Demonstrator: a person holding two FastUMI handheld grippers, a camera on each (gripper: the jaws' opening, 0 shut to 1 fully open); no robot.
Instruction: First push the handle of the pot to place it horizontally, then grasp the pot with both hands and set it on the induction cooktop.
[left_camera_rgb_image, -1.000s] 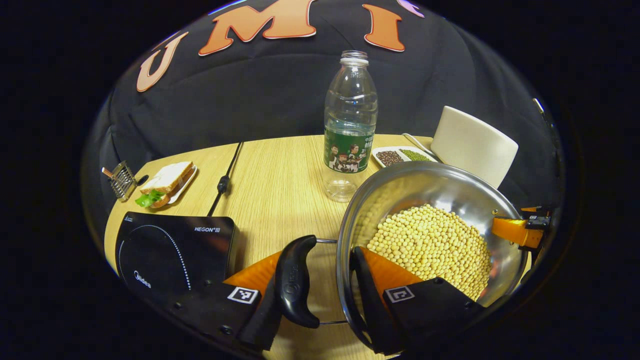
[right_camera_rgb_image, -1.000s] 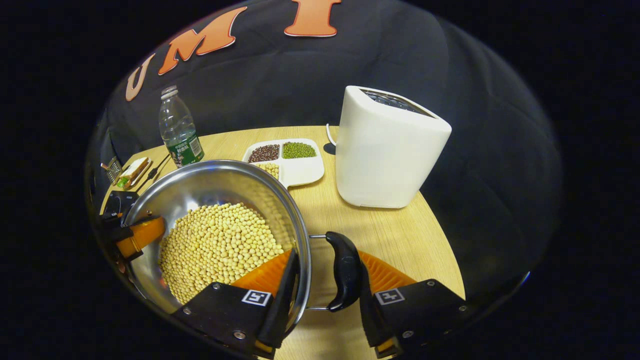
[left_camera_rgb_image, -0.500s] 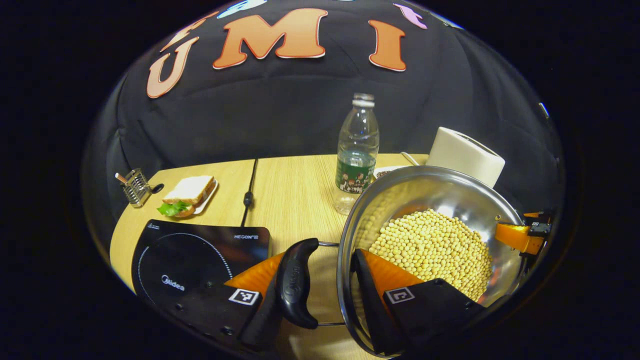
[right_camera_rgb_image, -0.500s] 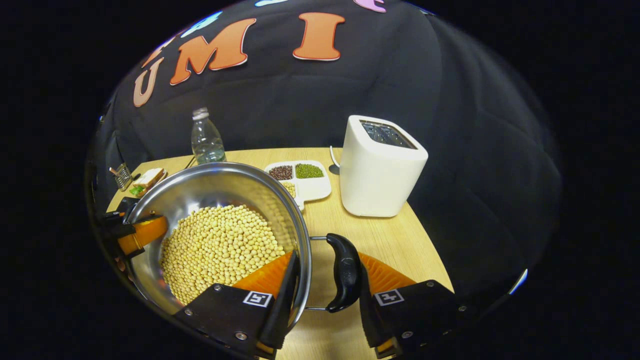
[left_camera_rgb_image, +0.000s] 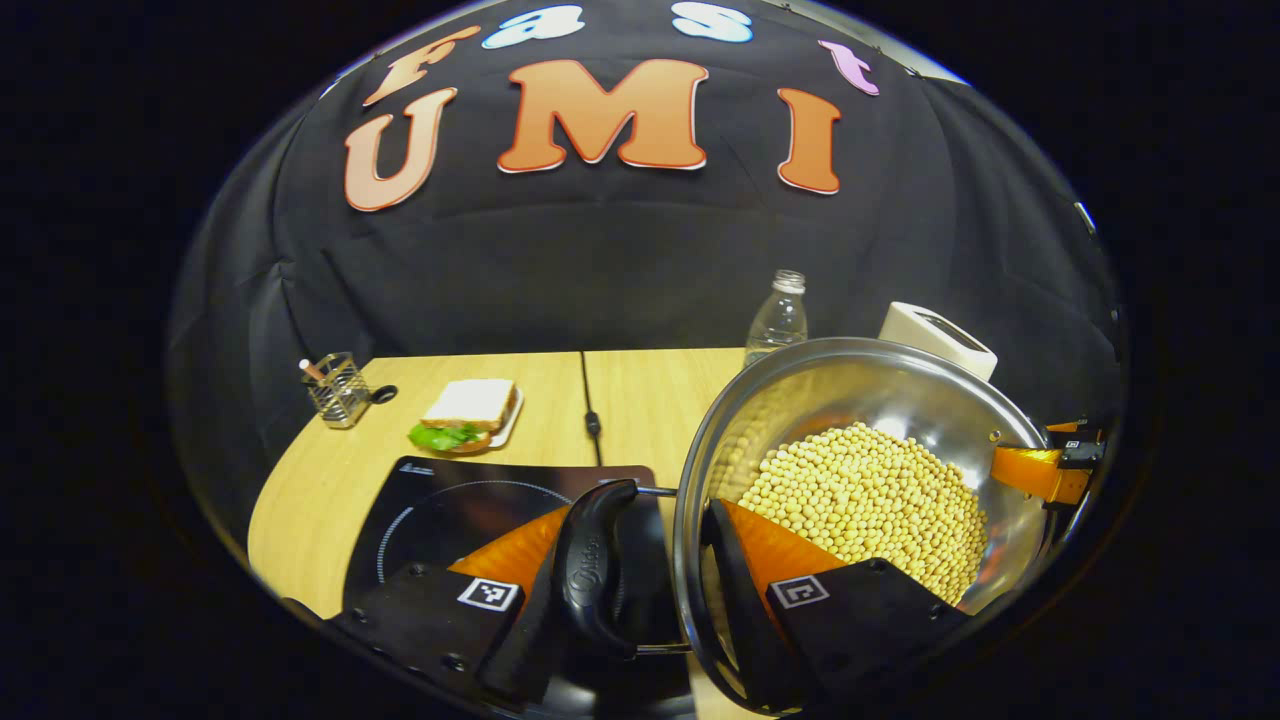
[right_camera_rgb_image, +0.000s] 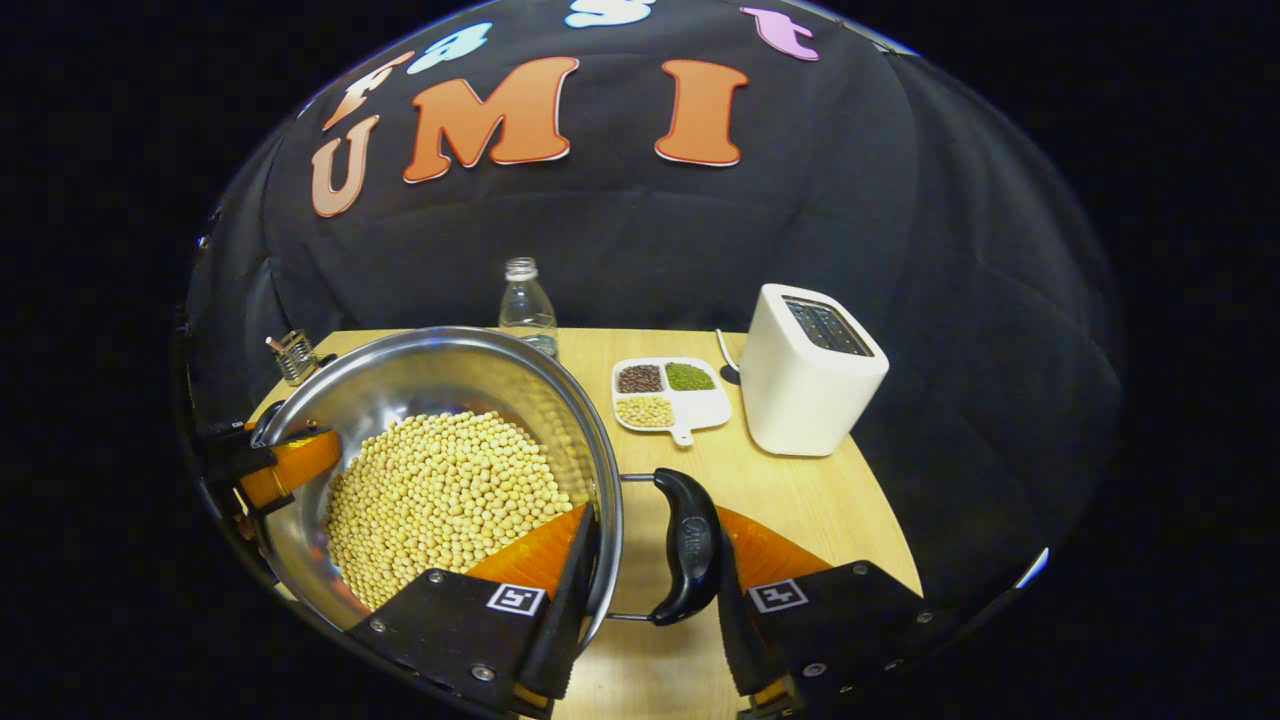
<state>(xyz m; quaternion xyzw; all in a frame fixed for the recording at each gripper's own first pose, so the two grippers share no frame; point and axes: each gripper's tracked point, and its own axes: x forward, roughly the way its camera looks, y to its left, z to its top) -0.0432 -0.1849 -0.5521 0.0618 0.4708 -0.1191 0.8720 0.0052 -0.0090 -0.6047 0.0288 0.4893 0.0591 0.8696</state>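
Note:
A steel pot (left_camera_rgb_image: 860, 380) full of yellow soybeans (left_camera_rgb_image: 870, 500) hangs in the air between both grippers. My left gripper (left_camera_rgb_image: 640, 600) is shut on its black left handle (left_camera_rgb_image: 590, 570), with one finger inside the pot wall and the other outside the handle. My right gripper (right_camera_rgb_image: 650, 590) is shut the same way on the right handle (right_camera_rgb_image: 688, 545) and rim of the pot (right_camera_rgb_image: 440, 345). The black induction cooktop (left_camera_rgb_image: 450, 500) lies on the table directly below the left handle. The right gripper's finger shows at the pot's far rim in the left gripper view.
On the wooden table (left_camera_rgb_image: 330, 470) are a sandwich on a plate (left_camera_rgb_image: 468, 410), a wire holder (left_camera_rgb_image: 337, 388), a black cable (left_camera_rgb_image: 590, 400) and a clear bottle (left_camera_rgb_image: 778, 318). A white toaster (right_camera_rgb_image: 812, 385) and a divided dish of beans (right_camera_rgb_image: 665, 392) stand to the right.
Both grippers have risen and carried the pot back and to the left. The cooktop now lies under the left handle, and the bottle and toaster look farther off.

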